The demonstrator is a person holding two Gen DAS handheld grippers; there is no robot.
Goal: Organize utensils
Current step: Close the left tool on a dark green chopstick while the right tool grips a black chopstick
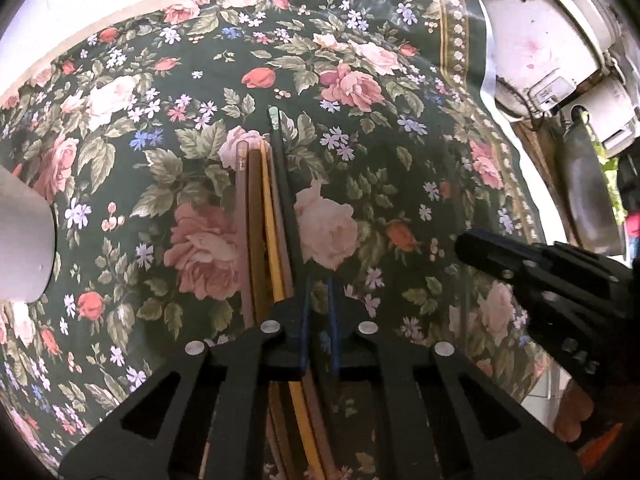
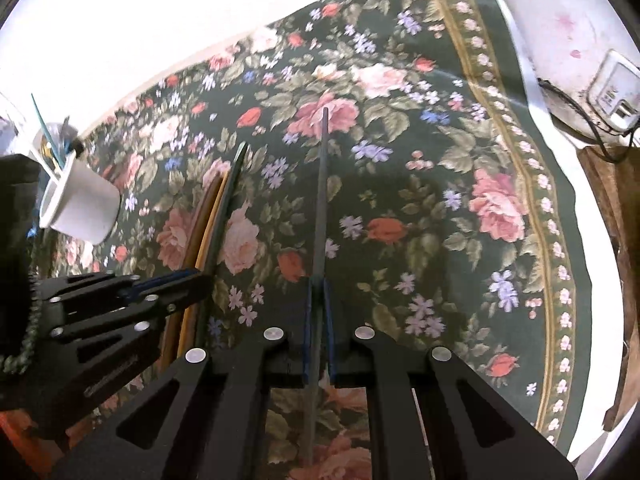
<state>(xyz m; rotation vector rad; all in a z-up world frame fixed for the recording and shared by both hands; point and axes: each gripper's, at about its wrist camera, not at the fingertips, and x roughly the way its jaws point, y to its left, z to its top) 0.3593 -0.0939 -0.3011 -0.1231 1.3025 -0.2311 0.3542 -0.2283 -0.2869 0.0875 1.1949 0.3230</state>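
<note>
A row of chopsticks (image 1: 262, 216), pink, brown and yellow, lies on the floral tablecloth (image 1: 400, 152). At its right edge lies a black chopstick with a green tip (image 1: 282, 168), which runs in between the blue pads of my left gripper (image 1: 320, 292); that gripper is shut on it. My right gripper (image 2: 318, 292) is shut on a dark grey chopstick (image 2: 323, 184) that points away over the cloth. In the right wrist view the left gripper (image 2: 202, 278) reaches in from the left at the black chopstick (image 2: 228, 208). The right gripper (image 1: 466, 250) shows at the right of the left wrist view.
A white cup (image 2: 80, 208) holding teal utensils (image 2: 46, 132) stands at the left on the cloth; its side shows too (image 1: 24, 248). The tablecloth's bordered edge (image 2: 532, 184) curves along the right. Beyond it are a white socket with a cable (image 2: 612, 96) and a wooden surface (image 2: 612, 208).
</note>
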